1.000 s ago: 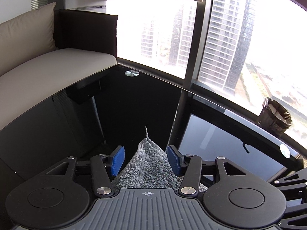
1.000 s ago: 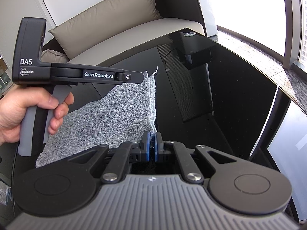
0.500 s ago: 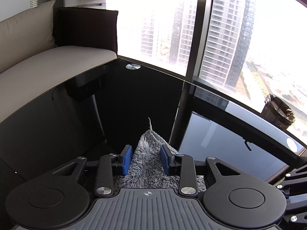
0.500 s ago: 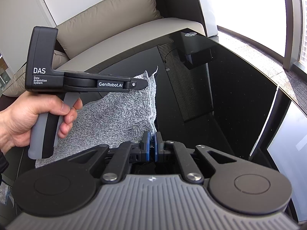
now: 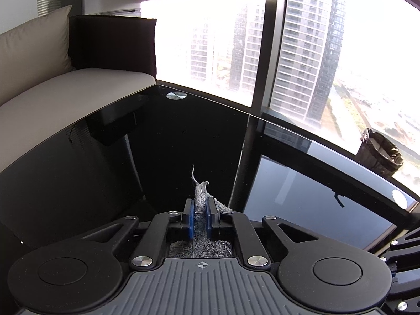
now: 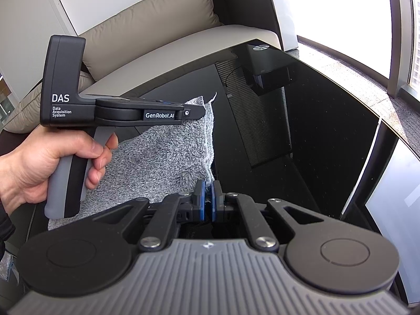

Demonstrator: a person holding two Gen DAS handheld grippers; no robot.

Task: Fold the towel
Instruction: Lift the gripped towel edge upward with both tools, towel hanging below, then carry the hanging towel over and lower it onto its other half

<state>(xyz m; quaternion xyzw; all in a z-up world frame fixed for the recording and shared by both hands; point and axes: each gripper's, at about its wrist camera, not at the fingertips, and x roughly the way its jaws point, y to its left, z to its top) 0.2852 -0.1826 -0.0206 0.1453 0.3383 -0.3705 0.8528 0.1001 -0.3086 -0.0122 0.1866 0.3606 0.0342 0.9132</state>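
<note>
A grey fluffy towel (image 6: 162, 155) lies on the black glass table (image 6: 302, 136). In the left wrist view my left gripper (image 5: 200, 211) is shut on one towel corner (image 5: 200, 202), whose tip with a loose thread sticks up between the blue pads. In the right wrist view my right gripper (image 6: 207, 197) is shut on the near towel corner. The left gripper (image 6: 195, 113) shows there too, held by a hand over the far corner of the towel.
A beige sofa (image 5: 65, 89) with cushions runs along the table's far left edge. A dark box (image 5: 113, 126) shows under the glass. A lined waste bin (image 5: 380, 157) stands beyond the table at the right, by the tall windows.
My left gripper's jaws closed from wide open onto the towel corner, bunching it upward. My right gripper stayed shut on its corner.
</note>
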